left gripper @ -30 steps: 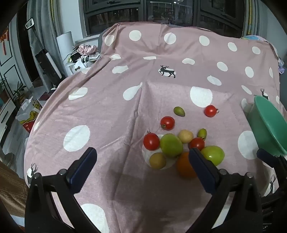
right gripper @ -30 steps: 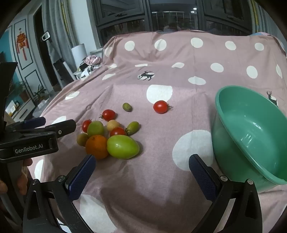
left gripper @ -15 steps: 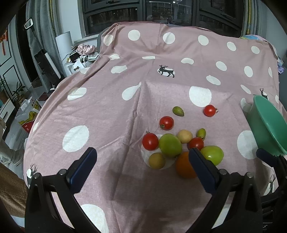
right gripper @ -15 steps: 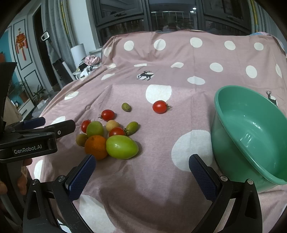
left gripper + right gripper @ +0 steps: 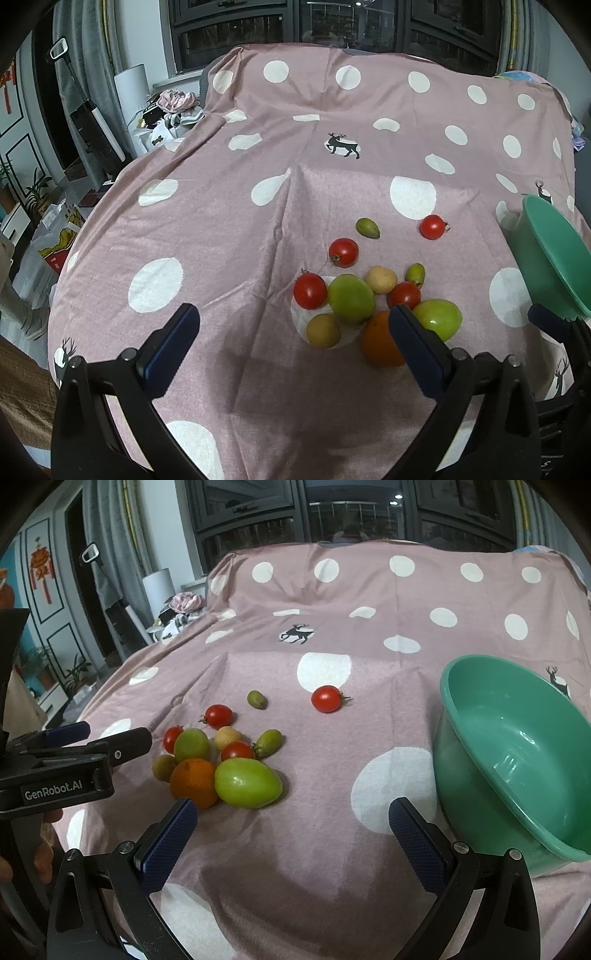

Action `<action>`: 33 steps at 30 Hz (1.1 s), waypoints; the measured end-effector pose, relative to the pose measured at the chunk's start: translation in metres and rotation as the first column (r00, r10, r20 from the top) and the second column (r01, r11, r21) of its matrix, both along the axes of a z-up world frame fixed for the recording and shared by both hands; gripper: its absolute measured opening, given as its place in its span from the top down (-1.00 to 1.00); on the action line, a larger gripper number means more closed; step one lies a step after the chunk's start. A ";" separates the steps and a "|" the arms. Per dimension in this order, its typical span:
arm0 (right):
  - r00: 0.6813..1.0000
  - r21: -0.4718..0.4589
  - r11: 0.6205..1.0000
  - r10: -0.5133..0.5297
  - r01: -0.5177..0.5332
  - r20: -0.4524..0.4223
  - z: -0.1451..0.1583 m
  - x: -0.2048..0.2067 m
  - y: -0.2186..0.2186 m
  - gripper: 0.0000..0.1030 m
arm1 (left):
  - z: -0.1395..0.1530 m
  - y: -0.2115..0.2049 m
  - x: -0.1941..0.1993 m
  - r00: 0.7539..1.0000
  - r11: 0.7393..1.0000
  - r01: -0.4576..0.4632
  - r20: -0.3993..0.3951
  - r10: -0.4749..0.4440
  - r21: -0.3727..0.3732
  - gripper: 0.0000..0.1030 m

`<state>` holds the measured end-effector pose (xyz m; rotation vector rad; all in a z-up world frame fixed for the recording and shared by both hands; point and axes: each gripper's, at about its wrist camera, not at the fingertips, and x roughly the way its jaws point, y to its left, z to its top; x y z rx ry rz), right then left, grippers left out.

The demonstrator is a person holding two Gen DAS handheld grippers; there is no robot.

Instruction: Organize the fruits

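Change: my left gripper [image 5: 293,334] barely drifted; fruit pile [image 5: 221,764] unmoved.
Fingers: both my grippers wide open, empty.
Meaning: 0 fruits in basin [image 5: 517,738].

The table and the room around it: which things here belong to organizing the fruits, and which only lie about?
For the job:
- orange
- big green tomato
- lone red tomato
- green basin
- left tool and right tool, both open

Lying about:
- pile of clothes
- potted plant

A pink polka-dot tablecloth [image 5: 369,602] carries clustered fruits [image 5: 221,760] and a green basin [image 5: 517,760].
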<state>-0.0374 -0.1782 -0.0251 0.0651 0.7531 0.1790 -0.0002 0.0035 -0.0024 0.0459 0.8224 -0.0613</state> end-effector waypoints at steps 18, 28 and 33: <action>1.000 -0.012 1.000 -0.001 0.001 -0.002 0.005 -0.002 0.004 -1.00 | -0.004 0.003 0.002 0.999 0.998 0.003 -0.042 -0.005 -0.057 -0.99; 0.999 -0.071 0.997 0.041 -0.042 -0.009 0.004 -0.003 -0.004 -1.00 | -0.013 0.038 0.006 0.988 0.903 0.097 -0.071 -0.139 -0.418 -0.99; 0.996 -0.042 0.995 0.087 -0.087 -0.009 0.005 -0.003 -0.004 -0.86 | 0.001 0.025 -0.006 0.974 0.904 0.218 0.018 -0.228 -0.367 -0.95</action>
